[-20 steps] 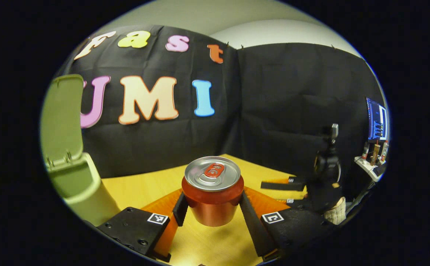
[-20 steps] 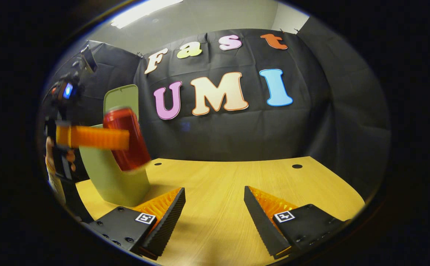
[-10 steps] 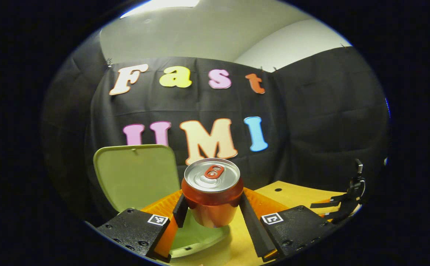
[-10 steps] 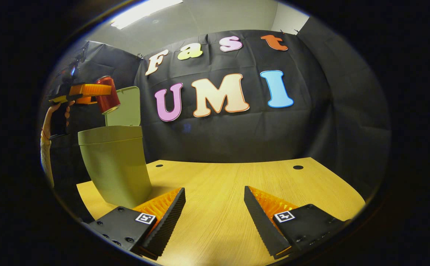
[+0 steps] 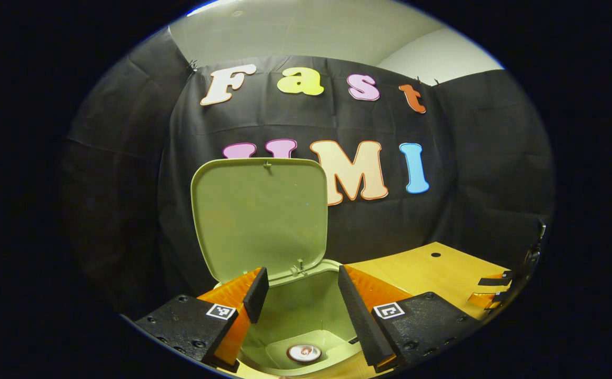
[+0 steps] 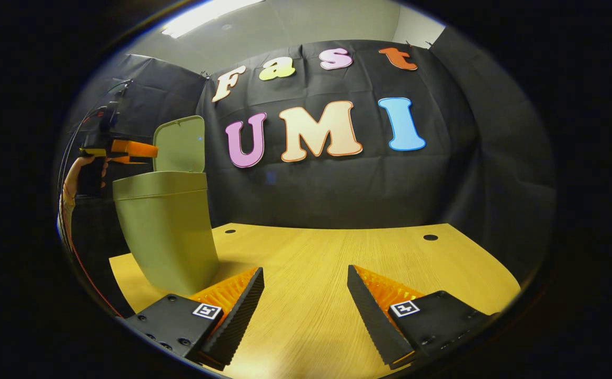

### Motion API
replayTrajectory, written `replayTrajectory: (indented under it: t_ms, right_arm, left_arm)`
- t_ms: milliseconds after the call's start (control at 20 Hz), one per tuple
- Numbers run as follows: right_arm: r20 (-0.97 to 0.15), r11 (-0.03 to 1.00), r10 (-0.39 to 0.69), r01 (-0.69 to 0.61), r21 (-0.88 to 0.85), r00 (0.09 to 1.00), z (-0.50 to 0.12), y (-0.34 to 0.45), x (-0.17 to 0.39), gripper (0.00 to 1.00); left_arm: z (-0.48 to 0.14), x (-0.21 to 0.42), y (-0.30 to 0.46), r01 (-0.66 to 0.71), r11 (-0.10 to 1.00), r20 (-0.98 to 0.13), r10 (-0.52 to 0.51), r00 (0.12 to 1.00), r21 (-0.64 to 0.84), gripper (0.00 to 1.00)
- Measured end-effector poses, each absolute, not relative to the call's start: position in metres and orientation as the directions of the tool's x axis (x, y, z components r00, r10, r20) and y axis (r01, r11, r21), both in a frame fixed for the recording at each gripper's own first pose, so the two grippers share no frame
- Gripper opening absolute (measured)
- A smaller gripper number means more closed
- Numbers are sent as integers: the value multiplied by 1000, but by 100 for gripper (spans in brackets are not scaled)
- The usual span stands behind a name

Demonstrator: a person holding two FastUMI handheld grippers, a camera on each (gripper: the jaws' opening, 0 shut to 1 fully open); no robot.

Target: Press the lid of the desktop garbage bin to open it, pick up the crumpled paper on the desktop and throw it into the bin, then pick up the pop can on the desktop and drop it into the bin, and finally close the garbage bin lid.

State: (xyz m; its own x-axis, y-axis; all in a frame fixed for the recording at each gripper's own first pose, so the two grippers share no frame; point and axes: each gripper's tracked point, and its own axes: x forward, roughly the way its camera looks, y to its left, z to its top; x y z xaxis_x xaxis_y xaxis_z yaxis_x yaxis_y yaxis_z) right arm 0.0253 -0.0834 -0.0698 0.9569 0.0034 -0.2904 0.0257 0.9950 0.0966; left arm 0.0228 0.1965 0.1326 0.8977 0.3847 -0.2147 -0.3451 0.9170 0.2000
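Observation:
The pale green bin (image 6: pixel 166 231) stands at the table's left end with its lid (image 5: pixel 261 216) upright. In the left gripper view my left gripper (image 5: pixel 300 300) hangs open right over the bin's mouth, nothing between its fingers. The pop can (image 5: pixel 304 352) lies at the bottom of the bin, its silver top facing up. In the right gripper view the left gripper (image 6: pixel 127 150) shows above the bin's rim, held by a hand (image 6: pixel 82 171). My right gripper (image 6: pixel 306 295) is open low over the wooden table (image 6: pixel 337 263). The crumpled paper is hidden.
The right gripper (image 5: pixel 495 287) sits far off at the table's right edge in the left gripper view. Two small round holes (image 6: pixel 430 237) mark the tabletop near the back. Black cloth walls close in behind and on both sides.
My left gripper carried the can up over the bin, opened, and the can dropped to the bin's bottom. The right gripper stayed where it was.

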Motion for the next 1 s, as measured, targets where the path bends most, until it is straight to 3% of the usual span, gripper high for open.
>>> replayTrajectory:
  t_ms: [550,850,1000]
  right_arm:
    - [-318,992,28,13,126,948,-86,-76,44,100]
    - [-317,992,18,23,126,948,-87,-81,44,100]
    - [-320,992,2,39,120,947,-89,-87,42,100]
  left_arm:
    - [277,70,214,-407,891,-29,421,907,202,77]
    - [270,100,251,-474,845,-80,505,859,247,83]
    - [259,112,268,-501,836,-113,533,839,226,81]
